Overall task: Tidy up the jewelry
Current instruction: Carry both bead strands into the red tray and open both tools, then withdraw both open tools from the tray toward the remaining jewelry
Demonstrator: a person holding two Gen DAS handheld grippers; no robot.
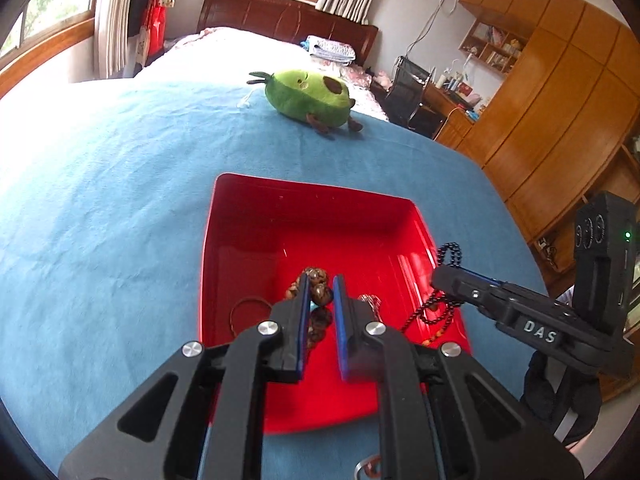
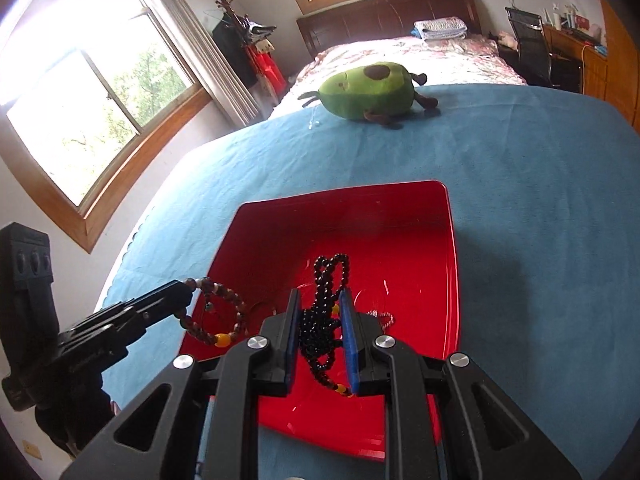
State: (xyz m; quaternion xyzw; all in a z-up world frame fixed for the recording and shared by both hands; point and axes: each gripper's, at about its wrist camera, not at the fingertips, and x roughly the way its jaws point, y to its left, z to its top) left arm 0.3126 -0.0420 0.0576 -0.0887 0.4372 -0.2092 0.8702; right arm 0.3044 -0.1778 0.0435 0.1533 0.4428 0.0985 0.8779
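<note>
A red tray [image 1: 280, 216] [image 2: 400, 208] lies on a blue cloth. My left gripper [image 1: 320, 282] is shut on a brown bead bracelet [image 1: 318, 290] and holds it over the tray; the bracelet also shows in the right wrist view [image 2: 224, 316], hanging from the left gripper [image 2: 188, 290]. My right gripper [image 2: 320, 300] is shut on a black bead necklace [image 2: 326, 320] over the tray's right side; it also shows in the left wrist view [image 1: 440, 276] with the black beads [image 1: 450, 254] dangling. A thin ring [image 1: 250, 312] and a silver chain [image 1: 372, 302] lie in the tray.
A green avocado plush toy [image 1: 310, 96] [image 2: 372, 90] lies at the far end of the blue cloth [image 1: 120, 184]. A bed stands behind it, a wooden wardrobe [image 1: 560, 92] and a desk to the right, windows to the left.
</note>
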